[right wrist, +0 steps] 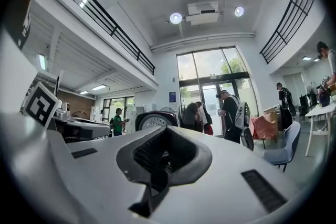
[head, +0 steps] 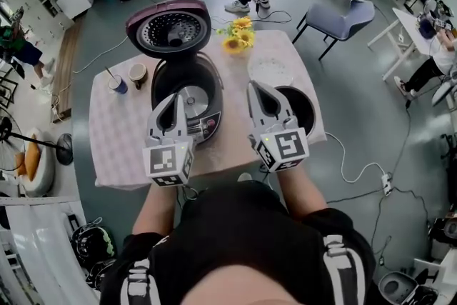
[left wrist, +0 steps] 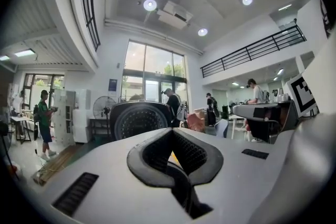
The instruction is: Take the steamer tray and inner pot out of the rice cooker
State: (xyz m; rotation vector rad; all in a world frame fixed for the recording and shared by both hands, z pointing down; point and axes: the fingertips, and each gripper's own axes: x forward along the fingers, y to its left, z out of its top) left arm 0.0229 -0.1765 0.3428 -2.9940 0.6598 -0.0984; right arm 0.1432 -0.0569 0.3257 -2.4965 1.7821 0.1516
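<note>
The rice cooker (head: 187, 93) stands open at the table's middle, its lid (head: 170, 28) raised at the back and the bare heating plate showing inside. To its right a white round steamer tray (head: 270, 71) lies on the table. Just in front of the tray stands the dark inner pot (head: 300, 109), partly hidden by my right gripper (head: 260, 87). My left gripper (head: 173, 98) hovers over the cooker's front. Both grippers are shut with nothing in them and point level. The lid (left wrist: 139, 120) shows beyond the left gripper's (left wrist: 173, 132) shut jaws, and the lid (right wrist: 155, 120) also shows beyond the right gripper (right wrist: 167, 131).
Yellow flowers (head: 238, 34) sit at the table's far edge. Two cups (head: 118, 84) (head: 138, 73) stand left of the cooker. A grey chair (head: 341, 19) is at the back right, with people standing beyond the table. A cable (head: 357, 168) runs across the floor on the right.
</note>
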